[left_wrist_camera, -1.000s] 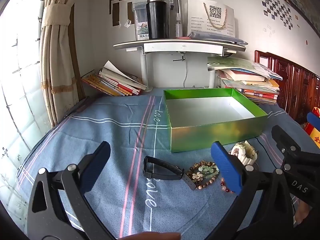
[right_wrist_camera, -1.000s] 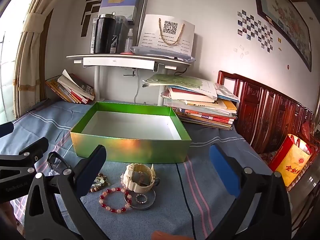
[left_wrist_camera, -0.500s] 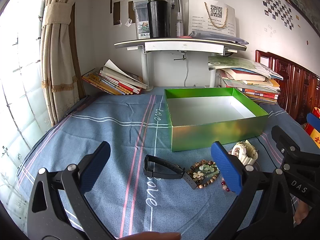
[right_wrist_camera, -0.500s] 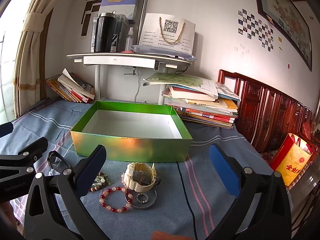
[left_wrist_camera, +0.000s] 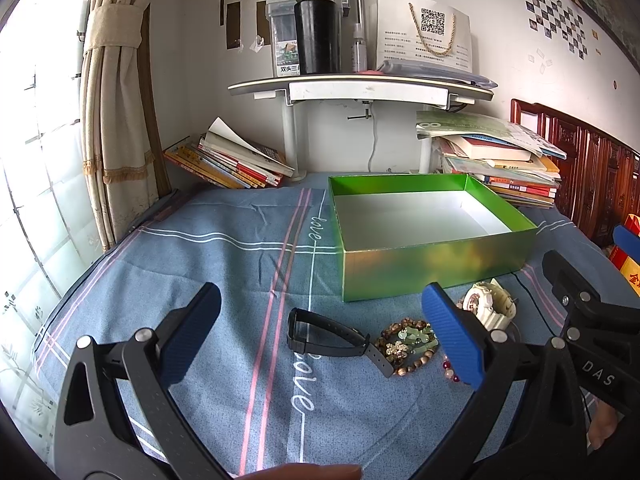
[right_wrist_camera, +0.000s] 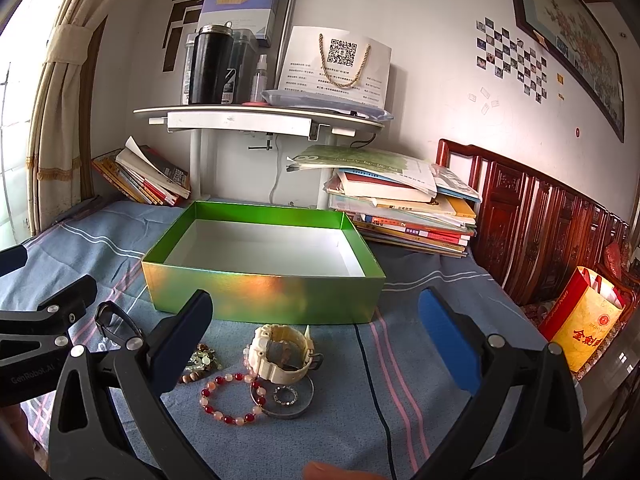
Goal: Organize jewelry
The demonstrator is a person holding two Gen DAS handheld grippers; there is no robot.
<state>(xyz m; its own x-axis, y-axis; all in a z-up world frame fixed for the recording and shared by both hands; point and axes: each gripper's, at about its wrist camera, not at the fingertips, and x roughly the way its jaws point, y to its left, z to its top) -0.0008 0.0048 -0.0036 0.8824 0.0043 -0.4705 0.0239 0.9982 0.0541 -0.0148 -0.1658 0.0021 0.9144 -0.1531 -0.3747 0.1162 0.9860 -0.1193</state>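
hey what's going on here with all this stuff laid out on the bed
A person holds a two-finger gripper in each hand over a blue bedsheet, about to sort jewelry. Both the left gripper and right gripper are open and hold nothing. The green box is empty. In front of it lie a black band, a brown bead bracelet, a cream watch, a red and pink bead bracelet and a small ring on a clear disc. Nothing has been put away yet.

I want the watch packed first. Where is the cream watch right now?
The cream watch lies on the blue cloth just before the green box, beside the red bead bracelet.
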